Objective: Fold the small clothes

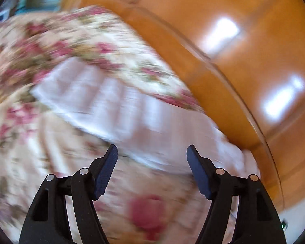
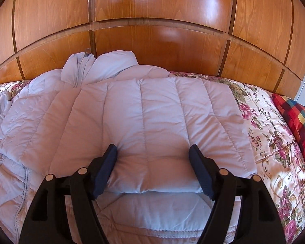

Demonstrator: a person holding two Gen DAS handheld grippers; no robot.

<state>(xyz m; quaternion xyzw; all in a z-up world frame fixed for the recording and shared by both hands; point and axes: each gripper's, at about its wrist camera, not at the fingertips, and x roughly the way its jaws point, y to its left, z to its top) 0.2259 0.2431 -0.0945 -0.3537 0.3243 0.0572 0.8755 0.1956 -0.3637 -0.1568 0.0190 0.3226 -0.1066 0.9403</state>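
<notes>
Right gripper (image 2: 152,152) open — quilted jacket (image 2: 144,122) fold bulging between fingers.

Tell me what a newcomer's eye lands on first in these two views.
First, the pale quilted jacket, spread over the floral bedspread and filling the middle of the right wrist view, with the open right gripper straddling a folded edge of it. Behind it rises the glossy wooden headboard, and a red plaid cushion sits at far right. The left wrist view is motion-blurred, with the left gripper open.
</notes>
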